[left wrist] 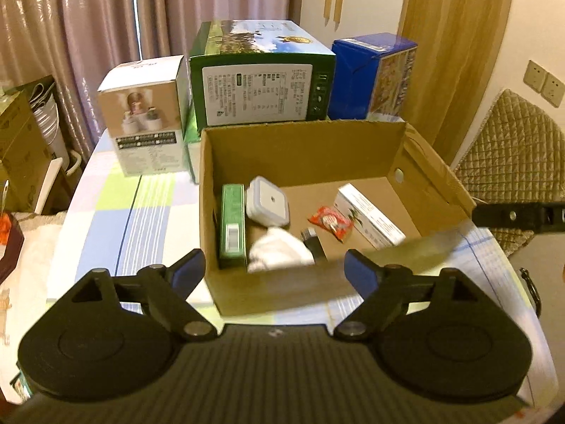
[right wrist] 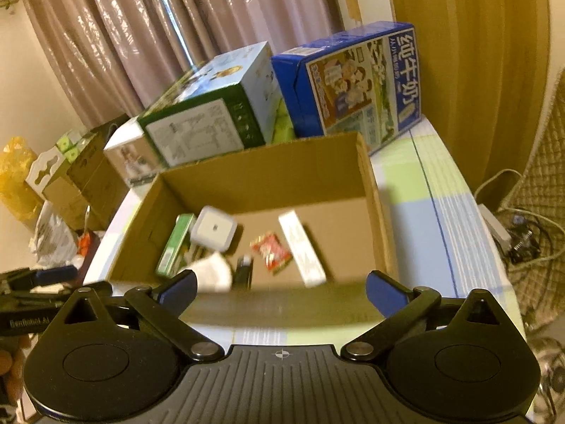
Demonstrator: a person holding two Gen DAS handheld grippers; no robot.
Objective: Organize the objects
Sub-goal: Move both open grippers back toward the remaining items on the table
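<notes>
Left wrist view
- Left tongs: wide open, holding nothing, just in front of the near wall of the cardboard box.
- Box: open on top, standing on the table, right ahead of the tongs.
- Inside, left side: a green box along the left wall, its long way pointing away from the tongs. A white square tub sits just beside it.
- Inside, near wall: a white cloth, the closest thing to these tongs, with a small black thing just beside it.
- Inside, right side: a red packet and a long white box, lying slanted.
- Right tongs: one black arm pokes in at the right edge.

Right wrist view
- Right tongs: wide open, holding nothing, at the near edge of the box.
- Long white box: ahead, its long way pointing mostly away, a bit slanted.
- Red packet: just left of it.

Guess
- Nearer tongs: left for the cloth, right for the long white box.
- Blur: the near edge of the box is smeared in both views.
</notes>
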